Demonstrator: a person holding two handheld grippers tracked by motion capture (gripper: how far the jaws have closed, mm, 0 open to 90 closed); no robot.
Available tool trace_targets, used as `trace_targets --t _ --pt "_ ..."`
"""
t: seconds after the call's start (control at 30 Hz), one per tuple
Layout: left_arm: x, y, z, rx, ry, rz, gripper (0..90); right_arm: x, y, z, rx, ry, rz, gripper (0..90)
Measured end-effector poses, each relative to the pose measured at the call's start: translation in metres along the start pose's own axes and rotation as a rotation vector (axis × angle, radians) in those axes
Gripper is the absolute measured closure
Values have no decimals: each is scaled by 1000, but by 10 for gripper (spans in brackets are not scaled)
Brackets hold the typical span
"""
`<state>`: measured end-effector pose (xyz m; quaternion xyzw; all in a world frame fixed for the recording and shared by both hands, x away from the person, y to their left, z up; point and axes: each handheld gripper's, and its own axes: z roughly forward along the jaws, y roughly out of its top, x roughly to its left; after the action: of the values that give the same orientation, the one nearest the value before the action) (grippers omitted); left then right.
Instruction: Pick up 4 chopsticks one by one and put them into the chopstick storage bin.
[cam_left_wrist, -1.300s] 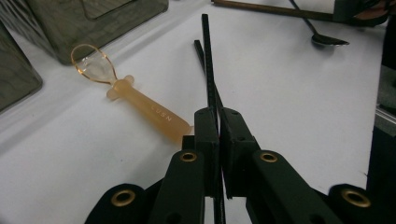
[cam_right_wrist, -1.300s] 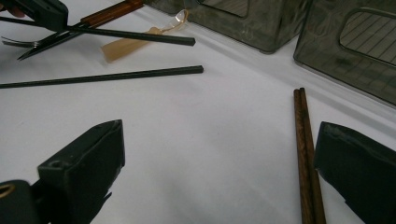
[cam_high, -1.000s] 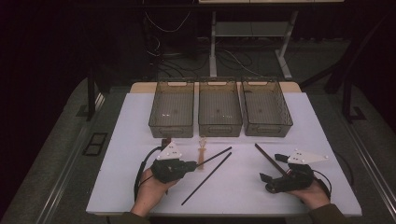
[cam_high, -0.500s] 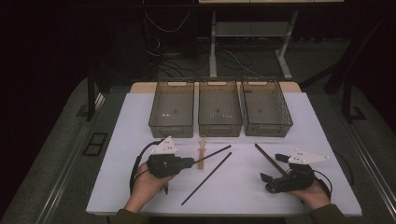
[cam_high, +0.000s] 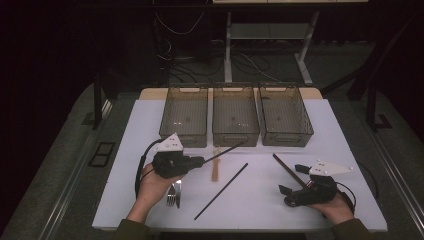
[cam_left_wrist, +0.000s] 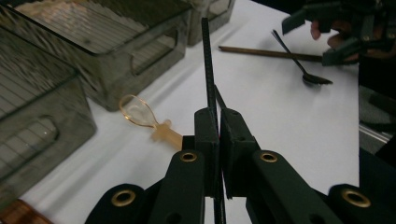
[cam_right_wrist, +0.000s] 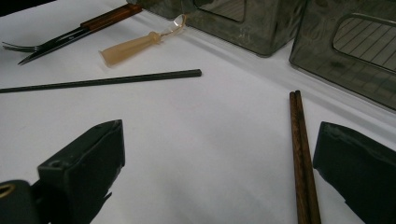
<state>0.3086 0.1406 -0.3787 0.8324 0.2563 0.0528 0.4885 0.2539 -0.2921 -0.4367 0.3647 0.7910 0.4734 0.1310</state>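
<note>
White table (cam_high: 320, 140), three bins (cam_high: 235, 115), dark room

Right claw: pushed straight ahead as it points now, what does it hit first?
Probably the brown chopsticks, which lie between the open right claw jaws, nearer one jaw. Beyond them, the right bin; depth is unclear.

The high view is looking forward and down from above the person's side, taking in the whole table (cam_high: 320, 150) and the three bins (cam_high: 235, 115) along its far edge. The left gripper view is riding low on the left hand-held gripper (cam_left_wrist: 218, 122), facing right across the table, close to the surface. The right gripper view is sitting near the tabletop, facing far and left. All three are sharing the translucent spoon (cam_right_wrist: 135, 44) and the bins.
</note>
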Motion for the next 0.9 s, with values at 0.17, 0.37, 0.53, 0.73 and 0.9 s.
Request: trace_targets --t 0.17,0.37,0.53,0.73,0.9 --pt "8 4 -4 -21 12 -16 860 -1 0 0 -4 -3 0 25" --pt "17 9 -7 -37 30 -27 859 0 0 -1 -8 -10 5 25" --pt "25 13 -9 -43 53 -35 860 -2 0 -2 -10 -9 10 25" --pt "36 20 -12 -49 88 -46 859 -1 0 -2 -8 -2 9 25" --pt "46 29 -14 -53 129 -49 859 -1 0 -2 -8 2 10 25"
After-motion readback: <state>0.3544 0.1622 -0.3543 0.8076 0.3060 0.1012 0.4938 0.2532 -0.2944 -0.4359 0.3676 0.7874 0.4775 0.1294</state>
